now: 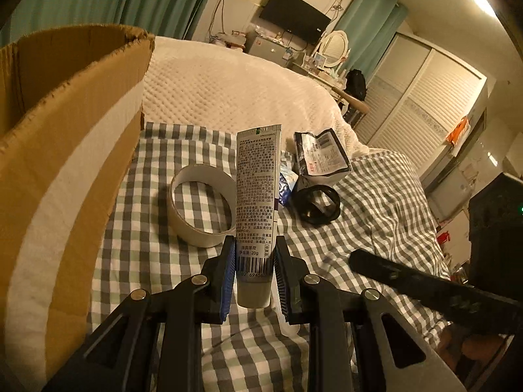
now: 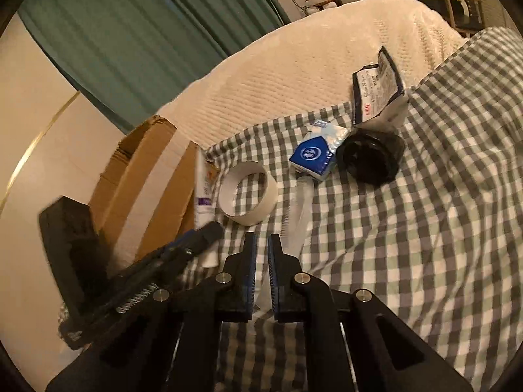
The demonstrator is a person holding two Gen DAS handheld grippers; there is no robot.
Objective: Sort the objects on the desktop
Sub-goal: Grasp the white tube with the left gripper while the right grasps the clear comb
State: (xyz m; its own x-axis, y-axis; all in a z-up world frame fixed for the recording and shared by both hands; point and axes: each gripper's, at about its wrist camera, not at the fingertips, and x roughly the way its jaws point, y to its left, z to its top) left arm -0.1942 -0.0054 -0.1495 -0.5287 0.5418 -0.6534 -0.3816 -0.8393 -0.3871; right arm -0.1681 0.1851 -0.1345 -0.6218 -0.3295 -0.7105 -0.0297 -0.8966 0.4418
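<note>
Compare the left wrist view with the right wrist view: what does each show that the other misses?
Only the left wrist view: the barcode and print on the tube gripped upright in the left claw, and the wall TV. Only the right wrist view: the clear ribbed strip between the shut right claw. Both: cardboard box, tape roll, black ring, dark pouch.

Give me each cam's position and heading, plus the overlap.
Left wrist: on the left gripper, angled down over the checked cloth toward the far wall; its fingers clamp a tube; box at left.
Right wrist: on the right gripper, angled down over the same cloth; its jaws nearly shut on a clear strip.
Shared: tape ring, black ring, pouch, tube, box.
</note>
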